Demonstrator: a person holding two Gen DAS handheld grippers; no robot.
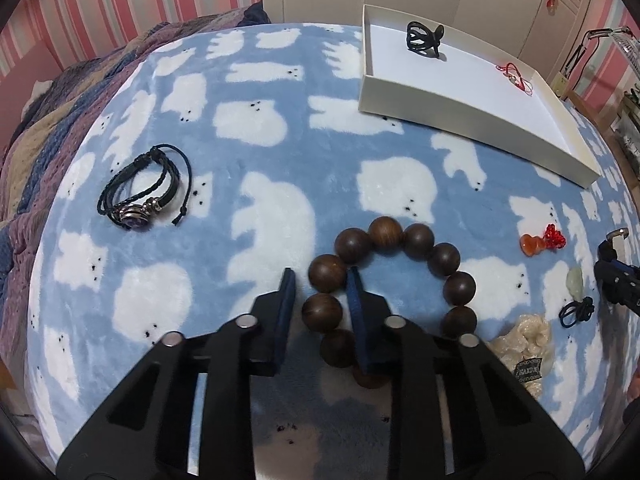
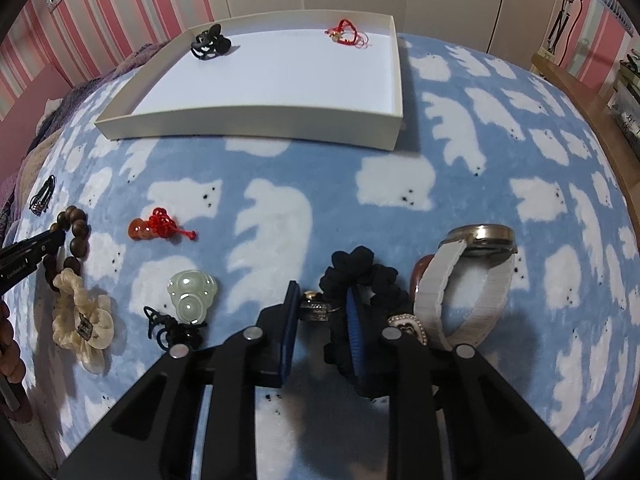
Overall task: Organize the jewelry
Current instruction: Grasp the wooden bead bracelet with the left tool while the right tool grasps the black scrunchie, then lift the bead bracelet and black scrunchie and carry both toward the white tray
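Observation:
A brown wooden bead bracelet [image 1: 416,252] lies on the blue bear blanket. My left gripper [image 1: 321,284] is open, its fingers astride the bracelet's left side, one bead between them. My right gripper [image 2: 323,294] is open around the edge of a black scrunchie [image 2: 360,272] with a small metal charm [image 2: 316,308] between the fingers. A white box [image 2: 256,124] holds a black hair tie [image 2: 210,42] and a red string bracelet [image 2: 348,34]; the box also shows in the left wrist view [image 1: 460,116].
A black leather bracelet [image 1: 148,188] lies far left. A red gourd charm [image 2: 160,228], jade pendant [image 2: 192,292], cream scrunchie [image 2: 80,320], white-strap watch [image 2: 472,276] and a rhinestone piece [image 2: 408,326] lie on the blanket. A wooden desk [image 2: 580,92] stands right.

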